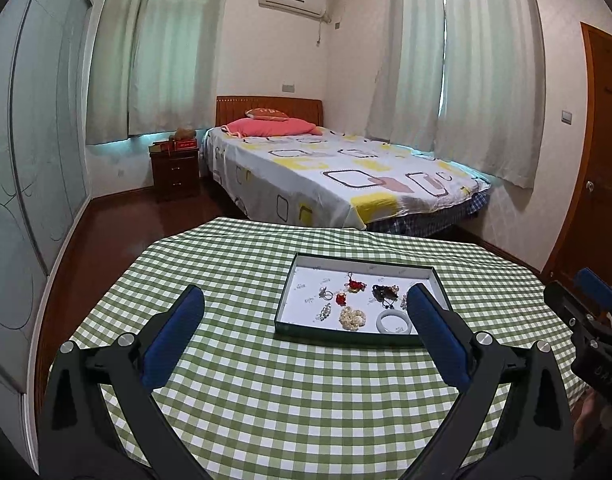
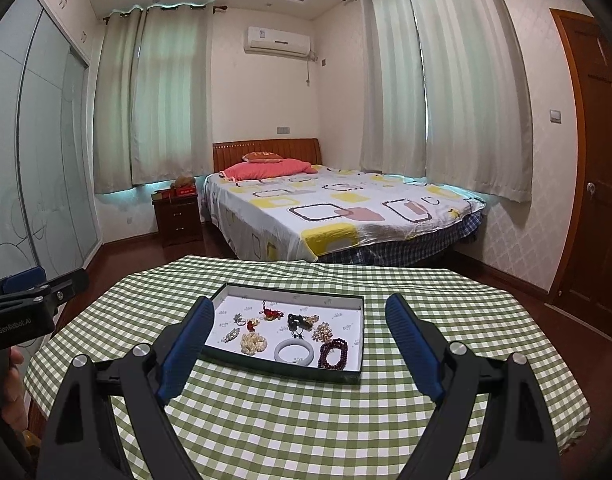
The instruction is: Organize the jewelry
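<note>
A shallow dark-rimmed tray (image 1: 306, 330) (image 2: 274, 370) with a white floor sits on the green checked table. In it lie a white bangle (image 1: 394, 322) (image 2: 295, 352), a cream pearl bracelet (image 1: 352, 317) (image 2: 253, 343), a red knot charm (image 1: 355, 285) (image 2: 269, 314), a dark pendant (image 1: 384, 292) (image 2: 298, 320) and a dark red bead bracelet (image 2: 335, 354). My left gripper (image 1: 306, 300) is open and empty, above the table in front of the tray. My right gripper (image 2: 300, 308) is open and empty, also short of the tray.
The table (image 1: 266, 400) (image 2: 306, 420) is round-edged with a checked cloth. A bed (image 1: 330, 176) stands behind it, a nightstand (image 1: 175, 172) to its left, a wardrobe (image 1: 26, 160) at far left and a door (image 2: 594, 184) at right.
</note>
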Motion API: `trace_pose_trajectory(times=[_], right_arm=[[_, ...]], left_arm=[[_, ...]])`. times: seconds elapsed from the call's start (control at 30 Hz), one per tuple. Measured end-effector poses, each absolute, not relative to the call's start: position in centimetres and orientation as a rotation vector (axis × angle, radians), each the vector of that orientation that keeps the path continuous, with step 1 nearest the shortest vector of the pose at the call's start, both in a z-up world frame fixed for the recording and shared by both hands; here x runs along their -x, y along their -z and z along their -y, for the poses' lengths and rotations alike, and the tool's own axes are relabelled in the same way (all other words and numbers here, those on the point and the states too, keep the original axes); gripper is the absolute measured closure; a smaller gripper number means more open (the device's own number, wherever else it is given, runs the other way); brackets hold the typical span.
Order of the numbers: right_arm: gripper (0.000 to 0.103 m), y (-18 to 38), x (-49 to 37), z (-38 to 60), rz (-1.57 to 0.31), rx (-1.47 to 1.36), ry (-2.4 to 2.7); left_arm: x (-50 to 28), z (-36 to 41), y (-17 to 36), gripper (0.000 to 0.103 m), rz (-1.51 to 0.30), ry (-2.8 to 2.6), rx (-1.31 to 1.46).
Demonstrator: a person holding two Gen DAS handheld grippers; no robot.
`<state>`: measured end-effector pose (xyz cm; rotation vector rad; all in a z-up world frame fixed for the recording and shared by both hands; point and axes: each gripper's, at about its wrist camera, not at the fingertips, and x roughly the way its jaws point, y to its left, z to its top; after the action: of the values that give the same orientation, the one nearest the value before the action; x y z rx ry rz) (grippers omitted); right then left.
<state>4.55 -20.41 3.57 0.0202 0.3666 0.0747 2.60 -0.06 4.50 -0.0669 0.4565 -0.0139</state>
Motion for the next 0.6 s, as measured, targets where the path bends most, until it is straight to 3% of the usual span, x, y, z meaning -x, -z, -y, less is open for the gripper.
trace_pose_trajectory(times=[0.6], right_arm=[[0.018, -3.46, -4.38, 20.41, -0.364, -0.019, -0.074]], left_arm=[[-2.24, 0.19, -4.53, 0.004, -0.456, 0.017, 0.067]])
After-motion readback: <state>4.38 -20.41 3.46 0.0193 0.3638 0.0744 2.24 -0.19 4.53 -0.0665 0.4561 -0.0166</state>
